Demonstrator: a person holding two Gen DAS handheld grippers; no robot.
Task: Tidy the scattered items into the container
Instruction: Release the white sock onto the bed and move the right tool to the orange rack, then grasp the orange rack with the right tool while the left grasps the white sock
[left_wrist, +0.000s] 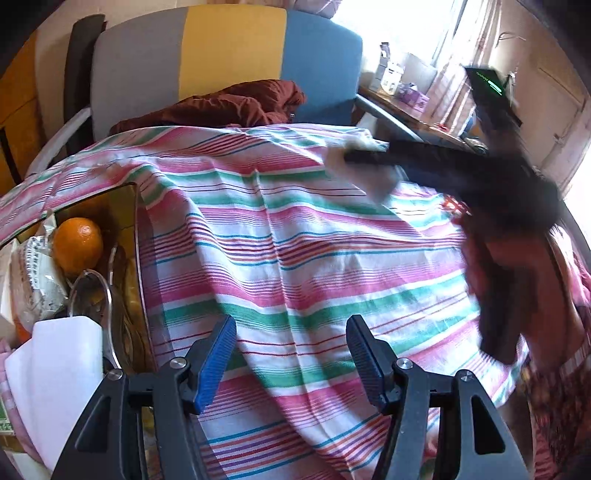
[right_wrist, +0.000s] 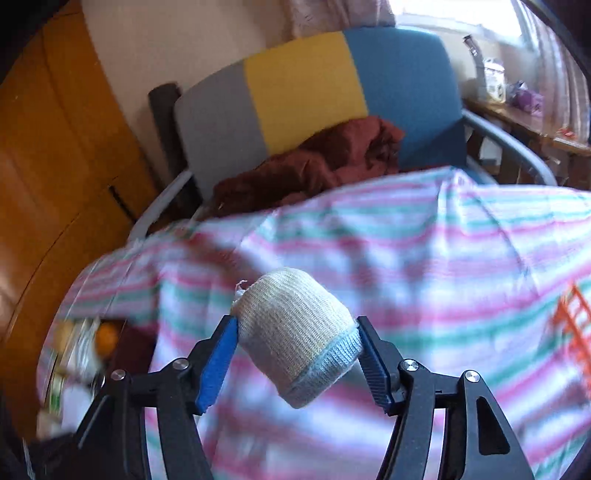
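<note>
A striped cloth (left_wrist: 295, 236) in pink, green and white covers the table and fills most of both views. Beyond its far edge stands a chair (left_wrist: 229, 62) with a grey, yellow and blue back, a crumpled maroon garment (left_wrist: 229, 107) on its seat. At the near left of the table sits the container (left_wrist: 129, 236), a box with amber-tinted clear walls; it holds an orange (left_wrist: 77, 245), a printed plastic packet (left_wrist: 38, 280), a clear round-rimmed glass item (left_wrist: 92, 295) and a white folded piece (left_wrist: 62, 365). An orange plastic item (right_wrist: 574, 325) lies at the far right, partly out of frame. The right gripper (right_wrist: 297, 352) has its jaws clamped on a rolled beige sock with a pale blue cuff (right_wrist: 295, 332), held above the cloth, right of the container. The left gripper (left_wrist: 291, 362) hangs beside the container, jaws apart and empty.
</note>
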